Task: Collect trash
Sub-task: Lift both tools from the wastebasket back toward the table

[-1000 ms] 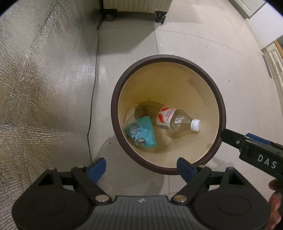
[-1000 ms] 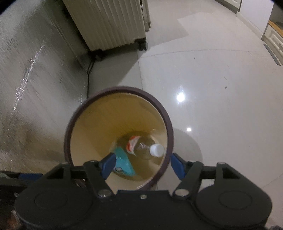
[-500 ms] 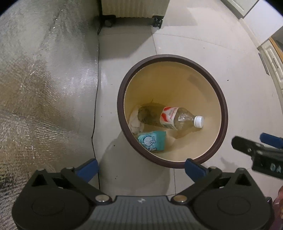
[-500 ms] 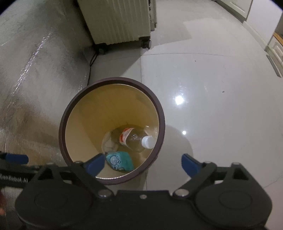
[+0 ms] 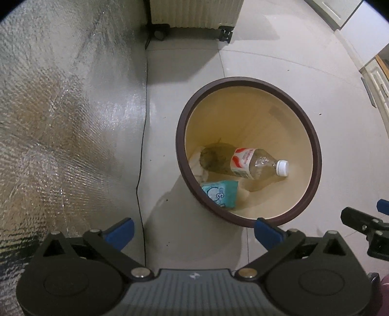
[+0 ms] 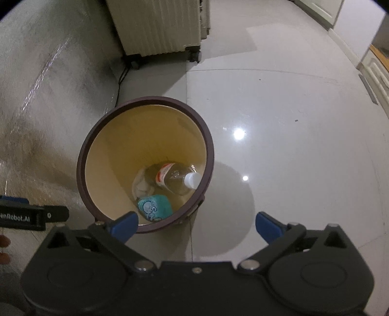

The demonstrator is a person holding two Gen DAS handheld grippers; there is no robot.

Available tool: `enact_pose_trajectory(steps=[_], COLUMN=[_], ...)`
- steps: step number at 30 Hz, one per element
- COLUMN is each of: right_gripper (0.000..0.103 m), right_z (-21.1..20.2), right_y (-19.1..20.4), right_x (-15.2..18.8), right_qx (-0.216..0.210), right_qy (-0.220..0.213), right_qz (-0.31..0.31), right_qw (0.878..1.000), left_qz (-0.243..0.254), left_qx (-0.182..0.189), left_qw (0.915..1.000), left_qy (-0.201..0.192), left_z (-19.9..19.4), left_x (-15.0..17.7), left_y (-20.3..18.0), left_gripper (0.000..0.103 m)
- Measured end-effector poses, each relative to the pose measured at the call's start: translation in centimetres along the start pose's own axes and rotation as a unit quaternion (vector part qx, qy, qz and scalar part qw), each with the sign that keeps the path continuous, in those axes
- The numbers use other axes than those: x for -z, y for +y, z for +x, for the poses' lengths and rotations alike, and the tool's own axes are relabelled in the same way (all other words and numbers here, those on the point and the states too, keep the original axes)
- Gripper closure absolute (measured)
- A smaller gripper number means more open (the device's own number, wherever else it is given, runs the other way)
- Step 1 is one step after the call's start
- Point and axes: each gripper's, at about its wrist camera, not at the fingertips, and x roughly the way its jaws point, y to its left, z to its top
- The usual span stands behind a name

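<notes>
A round bin with a dark brown rim (image 5: 313, 136) and cream inside stands on the floor. In it lie a clear plastic bottle (image 5: 252, 165) with a red-and-white label and white cap, a teal packet (image 5: 221, 192) and a white crumpled scrap (image 5: 198, 165). My left gripper (image 5: 194, 228) hangs above the bin's near-left edge, open and empty. My right gripper (image 6: 196, 220) is above the bin's near-right side; its jaws are opening with nothing between them. The right wrist view shows the bin rim (image 6: 82, 155), bottle (image 6: 175, 177) and packet (image 6: 154, 206) too.
A ribbed cream heater on castors (image 5: 194, 12) stands beyond the bin. A black cable (image 5: 142, 145) runs along the edge of a silver foil mat (image 5: 60, 121) on the left. Pale cabinets (image 5: 379, 80) line the far right. Glossy tiled floor (image 6: 291, 145) spreads rightwards.
Both grippers' fingers have spread wider and drawn back from the bin. The teal packet has settled flat on the bin's bottom beside the bottle.
</notes>
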Motion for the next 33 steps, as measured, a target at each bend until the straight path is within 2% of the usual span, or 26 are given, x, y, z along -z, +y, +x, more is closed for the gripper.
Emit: enact_pose_trajectory(steps=[9, 15, 33], right_gripper=[0.000, 0.000, 0.000], right_z=[-1.9, -4.1, -15.9], right_y=[-0.5, -0.9, -2.1], right_x=[0.5, 1.0, 5.0], right_qx=[0.002, 0.007, 0.023], right_qy=[-0.014, -0.030, -0.101], right_qz=[0.018, 0.025, 0.040], right_qw=[1.000, 0.999, 0.994], left_qz=[0.001, 0.002, 0.043], left_qx=[-0.002, 0.000, 0.002], left_qw=[0.9999, 0.9992, 0.9930], left_qy=[-0.017, -0.039, -0.110], left_z=[-2.3, -5.2, -15.8], left_x=[0.5, 1.0, 5.1], left_y=[0.3, 0.3, -2.0], left_gripper=[0.000, 0.000, 0.000])
